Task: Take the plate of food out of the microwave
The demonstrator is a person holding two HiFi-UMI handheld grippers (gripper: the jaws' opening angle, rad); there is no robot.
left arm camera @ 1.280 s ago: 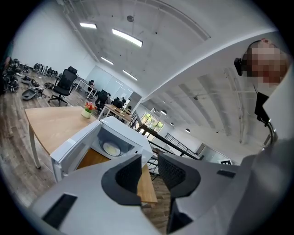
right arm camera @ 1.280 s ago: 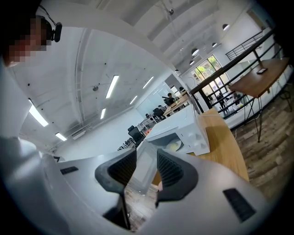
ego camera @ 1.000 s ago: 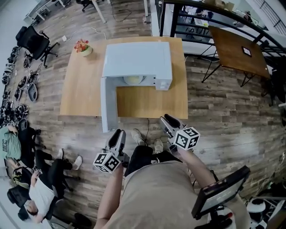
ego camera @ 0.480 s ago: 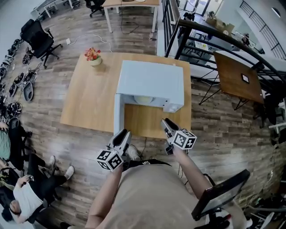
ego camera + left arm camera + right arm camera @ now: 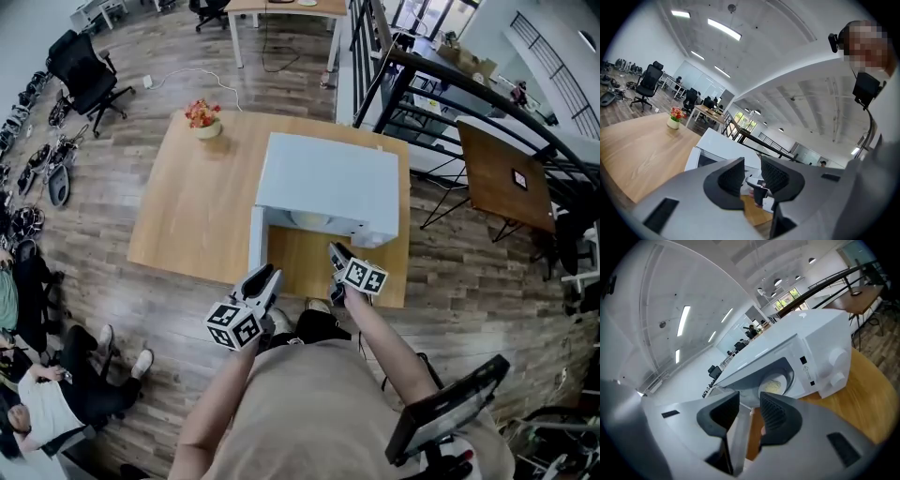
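Observation:
The white microwave point(image 5: 328, 183) stands on a wooden table point(image 5: 187, 206) with its door point(image 5: 256, 246) swung open to the left. In the cavity a pale plate of food point(image 5: 312, 220) just shows; the right gripper view has the plate of food point(image 5: 776, 383) clearly inside the microwave point(image 5: 806, 348). My right gripper point(image 5: 335, 250) hovers over the table just before the opening, its jaws apart and empty; the gripper point(image 5: 750, 399) points at the cavity. My left gripper point(image 5: 270, 273) is open and empty near the door's outer end, and in its own view the gripper point(image 5: 752, 164) faces the microwave point(image 5: 717, 150).
A flower pot point(image 5: 206, 120) sits at the table's far left corner. A metal railing point(image 5: 422, 84) and a second wooden table point(image 5: 502, 178) lie to the right. Office chairs point(image 5: 84, 70) and seated people point(image 5: 47, 403) are on the left floor.
Both grippers have come forward toward the microwave. The right one has dropped from the table's near edge to just before the open cavity; the left one has neared the door.

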